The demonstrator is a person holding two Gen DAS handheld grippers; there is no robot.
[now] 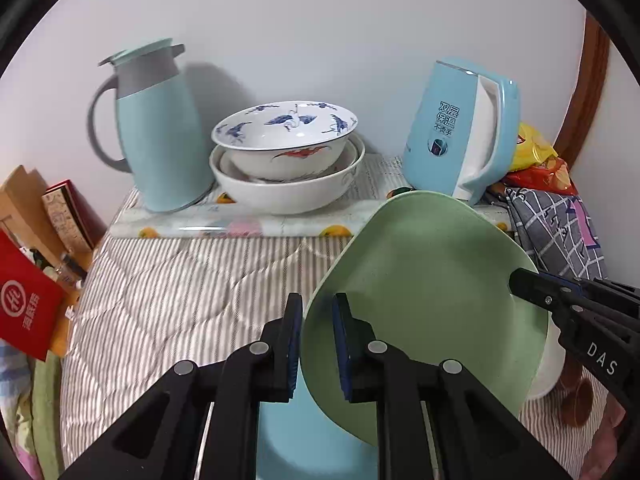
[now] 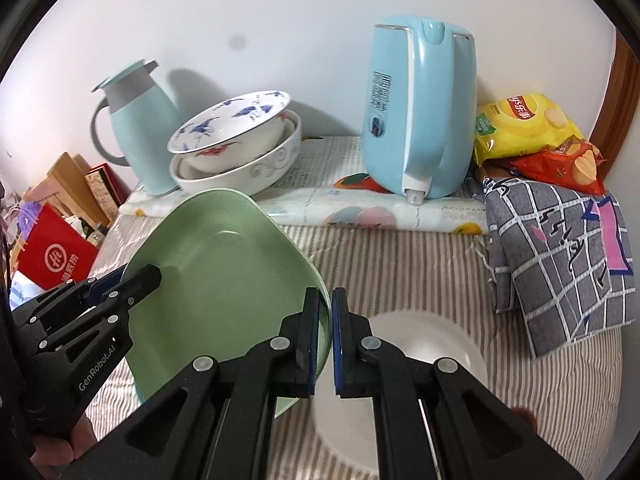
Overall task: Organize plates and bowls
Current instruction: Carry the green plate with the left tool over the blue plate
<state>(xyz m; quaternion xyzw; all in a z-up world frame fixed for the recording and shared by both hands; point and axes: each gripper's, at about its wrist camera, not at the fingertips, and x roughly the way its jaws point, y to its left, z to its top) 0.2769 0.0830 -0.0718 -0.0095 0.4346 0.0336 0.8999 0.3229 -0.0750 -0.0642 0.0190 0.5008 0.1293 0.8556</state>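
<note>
Green plate [image 1: 432, 280] is held tilted above the striped bed quilt [image 1: 180, 280], near its middle, clamped at opposite rims by the left claw [image 1: 316, 344] and the right claw [image 2: 325, 340]. Stacked bowls [image 1: 288, 160] are seen at the far edge.

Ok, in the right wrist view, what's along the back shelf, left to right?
Thermos jug → stacked bowls → electric kettle → yellow chip bag, with a red chip bag just below it.
</note>
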